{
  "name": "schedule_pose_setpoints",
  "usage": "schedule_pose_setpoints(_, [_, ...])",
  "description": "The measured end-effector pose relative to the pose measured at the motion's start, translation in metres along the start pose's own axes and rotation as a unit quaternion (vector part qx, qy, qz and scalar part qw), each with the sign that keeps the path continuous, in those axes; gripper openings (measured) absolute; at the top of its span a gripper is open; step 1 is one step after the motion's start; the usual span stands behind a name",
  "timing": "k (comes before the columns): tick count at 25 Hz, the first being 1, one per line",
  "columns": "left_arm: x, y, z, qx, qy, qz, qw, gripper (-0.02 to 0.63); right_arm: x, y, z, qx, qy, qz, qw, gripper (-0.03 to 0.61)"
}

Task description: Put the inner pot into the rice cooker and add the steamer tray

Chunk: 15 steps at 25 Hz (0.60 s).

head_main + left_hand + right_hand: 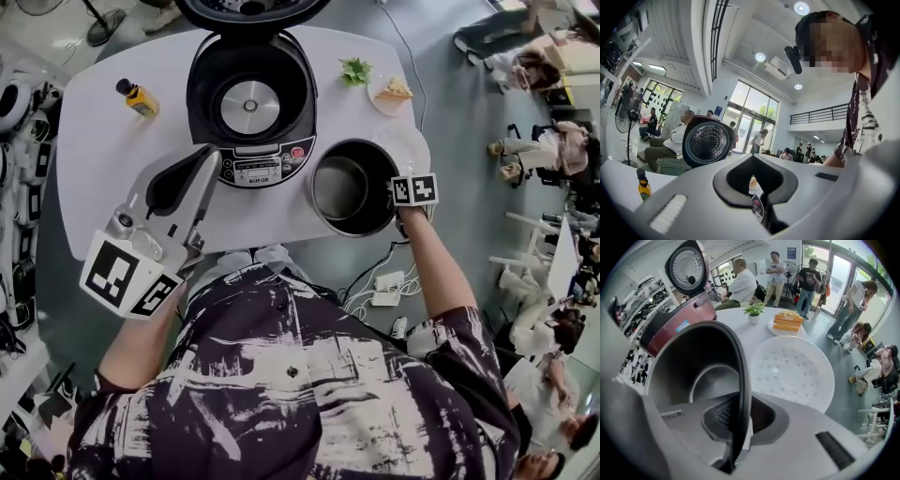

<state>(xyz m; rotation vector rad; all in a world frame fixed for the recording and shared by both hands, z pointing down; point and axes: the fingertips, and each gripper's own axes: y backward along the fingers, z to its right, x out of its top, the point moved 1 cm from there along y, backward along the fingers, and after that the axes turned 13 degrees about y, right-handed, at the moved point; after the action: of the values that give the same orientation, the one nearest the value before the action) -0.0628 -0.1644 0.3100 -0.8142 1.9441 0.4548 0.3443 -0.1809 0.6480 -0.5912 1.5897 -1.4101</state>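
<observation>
The dark red rice cooker [250, 103] stands open on the white table [103, 122], its cavity bare and its lid [707, 140] raised. To its right sits the metal inner pot [342, 187], empty. My right gripper [394, 195] points steeply down at the pot's right side and is shut on its rim [740, 380], one jaw inside and one outside. The white perforated steamer tray [792, 371] lies on the table just beyond the pot. My left gripper [208, 157] hovers level in front of the cooker, jaws together, holding nothing.
A small yellow bottle [139, 98] stands at the table's left. A potted plant [355, 70] and a plate of food [394, 91] sit at the far right. A power strip with cables [384, 286] lies on the floor. Several people stand and sit around the room.
</observation>
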Motion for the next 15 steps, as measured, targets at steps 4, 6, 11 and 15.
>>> schedule_pose_setpoints(4, [0.002,0.002,-0.001,0.001,0.001,0.002,1.0,0.005,-0.001,-0.004,0.002,-0.012,0.006,-0.03,0.999,0.005])
schedule_pose_setpoints(6, [0.003,0.003,-0.001,0.001,0.001,0.003,1.0,0.005,-0.001,-0.003,0.002,-0.017,-0.001,-0.034,0.999,-0.002])
schedule_pose_setpoints(11, [0.004,0.008,-0.003,0.003,0.0,0.004,1.0,0.005,-0.004,0.004,-0.003,0.005,-0.029,-0.017,0.999,-0.003])
schedule_pose_setpoints(15, [0.005,0.009,-0.002,0.0,0.001,0.004,1.0,0.005,-0.008,0.013,-0.005,0.021,-0.044,-0.006,0.999,-0.002])
